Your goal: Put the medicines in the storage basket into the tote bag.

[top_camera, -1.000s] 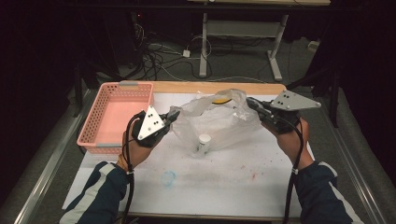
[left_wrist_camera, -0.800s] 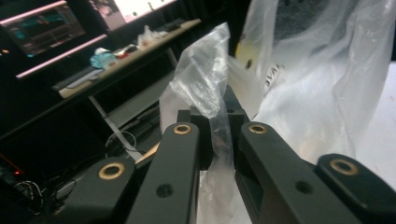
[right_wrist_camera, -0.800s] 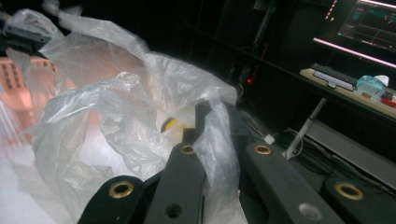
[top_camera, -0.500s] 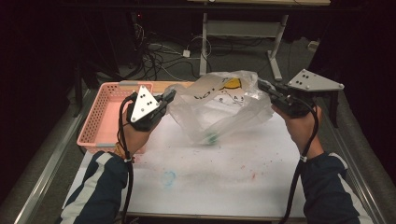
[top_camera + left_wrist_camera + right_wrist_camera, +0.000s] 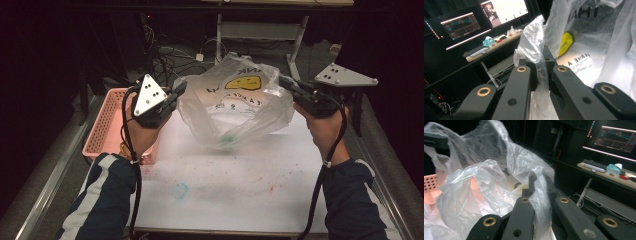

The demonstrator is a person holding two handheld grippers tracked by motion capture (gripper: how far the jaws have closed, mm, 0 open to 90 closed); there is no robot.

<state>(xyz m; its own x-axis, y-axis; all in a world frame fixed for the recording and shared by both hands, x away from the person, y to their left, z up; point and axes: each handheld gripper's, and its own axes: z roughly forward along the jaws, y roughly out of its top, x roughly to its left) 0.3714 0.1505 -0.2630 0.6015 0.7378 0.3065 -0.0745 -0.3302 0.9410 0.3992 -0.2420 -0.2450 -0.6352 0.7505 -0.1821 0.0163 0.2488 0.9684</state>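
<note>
We hold the clear, crinkled plastic bag with a yellow smiley point(image 5: 235, 107) mid-frame above the bench point(image 5: 240, 180), left hand-held gripper point(image 5: 179, 90) and right hand-held gripper point(image 5: 286, 82) each pinching an edge.

What lies inside the plastic bag point(image 5: 235, 107) is a greenish blur at six o'clock of its yellow face print, too smeared to name, and the pink basket point(image 5: 107, 125) sits half hidden behind the left gripper point(image 5: 177, 95).

thin, glossy, crinkled clear plastic bag point(image 5: 235, 107); matt pink plastic basket point(image 5: 107, 125); smooth, stained white tabletop point(image 5: 240, 180).
</note>
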